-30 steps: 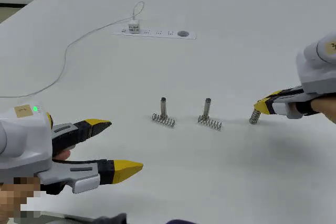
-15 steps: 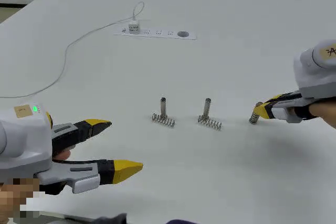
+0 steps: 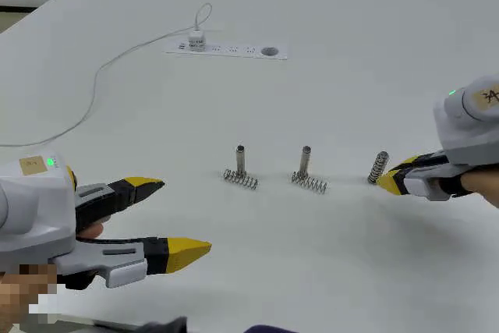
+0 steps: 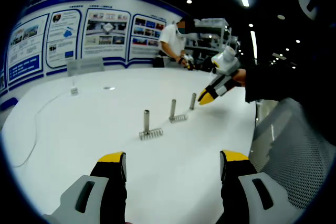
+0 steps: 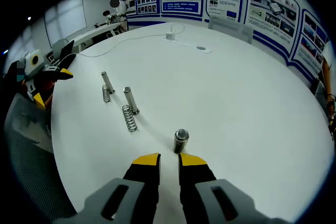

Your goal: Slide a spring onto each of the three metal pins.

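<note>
1. Progress, by my read: one of three done. The right pin [image 5: 181, 133] wears its spring [image 3: 379, 169], the coil standing upright around the shaft and just the pin's cap showing above it.
2. Two left to do. The middle pin [image 3: 306, 160] and left pin [image 3: 240, 157] stand upright and bare. The middle spring [image 3: 310, 184] and left spring [image 3: 241, 179] each lie on their side at the foot of their pin. Can't tell whether they touch the pin or lie just beside it.
3. Right gripper [image 3: 387, 180]: jaws a narrow slit apart and holding nothing. The tips sit low over the tabletop [image 3: 327, 91], just beside the sprung pin.
4. Left gripper [image 3: 184, 217]: jaws wide apart and empty, on the near left, well apart from all three pins.
5. Materials:
   - Pins are slim, smooth grey metal cylinders with flat tops.
   - Springs are fine bright wire in open coils. I'd expect them to roll when lying down and to squash under a hard pinch.
   - The tabletop is white, smooth and matte, so there's little to stop a loose spring sliding.
   - Gripper tips are yellow on black bodies, tapered to blunt points.
6. The power strip [image 3: 226, 49] and its white cable [image 3: 101, 76] lie at the far side, clear of the work.
</note>
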Demonstrator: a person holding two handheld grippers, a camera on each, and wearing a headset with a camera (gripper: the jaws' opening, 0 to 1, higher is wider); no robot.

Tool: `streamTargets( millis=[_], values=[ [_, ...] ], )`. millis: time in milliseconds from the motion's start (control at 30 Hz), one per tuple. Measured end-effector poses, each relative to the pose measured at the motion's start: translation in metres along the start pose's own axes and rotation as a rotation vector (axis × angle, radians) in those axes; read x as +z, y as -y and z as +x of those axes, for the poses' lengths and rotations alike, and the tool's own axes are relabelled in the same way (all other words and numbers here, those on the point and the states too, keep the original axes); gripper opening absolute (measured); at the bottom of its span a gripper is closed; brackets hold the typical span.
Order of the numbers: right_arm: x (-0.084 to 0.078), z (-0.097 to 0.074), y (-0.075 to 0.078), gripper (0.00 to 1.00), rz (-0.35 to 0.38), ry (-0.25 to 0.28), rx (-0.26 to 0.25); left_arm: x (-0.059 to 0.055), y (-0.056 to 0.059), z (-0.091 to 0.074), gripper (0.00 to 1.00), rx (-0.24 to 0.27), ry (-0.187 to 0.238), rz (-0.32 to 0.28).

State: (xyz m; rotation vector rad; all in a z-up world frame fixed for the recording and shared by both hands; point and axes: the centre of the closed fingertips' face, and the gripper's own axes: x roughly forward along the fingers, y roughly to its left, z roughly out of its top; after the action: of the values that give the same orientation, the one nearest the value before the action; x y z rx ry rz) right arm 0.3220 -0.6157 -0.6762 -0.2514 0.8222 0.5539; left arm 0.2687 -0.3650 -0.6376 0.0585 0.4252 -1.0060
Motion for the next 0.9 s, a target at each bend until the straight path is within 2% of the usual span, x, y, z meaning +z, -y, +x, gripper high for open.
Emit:
streamTargets(
  millis=[267,533,900],
  values=[
    [0.004,0.002,-0.014,0.14,-0.021,0.002,0.024,0.0,0.0,0.0,0.74,0.0,-0.001,0.002],
    [0.013,0.008,-0.032,0.15,-0.08,0.007,0.064,0.001,0.0,-0.001,0.74,0.001,0.001,0.002],
    [0.026,0.02,-0.046,0.16,-0.144,0.01,0.104,0.0,0.001,0.0,0.74,-0.001,-0.004,0.005]
  ],
)
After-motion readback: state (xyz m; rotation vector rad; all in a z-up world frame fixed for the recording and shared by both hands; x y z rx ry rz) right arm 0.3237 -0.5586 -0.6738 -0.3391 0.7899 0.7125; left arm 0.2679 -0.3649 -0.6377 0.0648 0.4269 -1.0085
